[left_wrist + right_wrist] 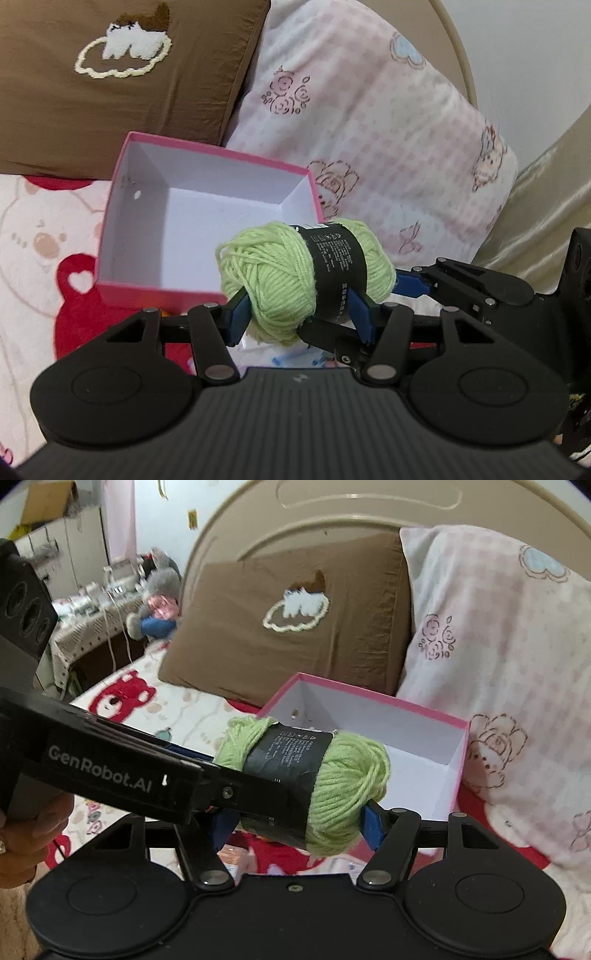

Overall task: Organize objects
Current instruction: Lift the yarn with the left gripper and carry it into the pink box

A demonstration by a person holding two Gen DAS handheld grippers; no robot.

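Green yarn skein (295, 273) | soft, light, squashy | both left claw (301, 317) and right claw (295, 823) clamp it, best around banded middle | pink box (207, 221) empty beyond

Bed (177, 716) under a cartoon-bear sheet (red and cream). Open pink box (207, 206) resting on it. Behind the box, brown pillow (122, 85); right of the box, pink checked pillow (373, 147).
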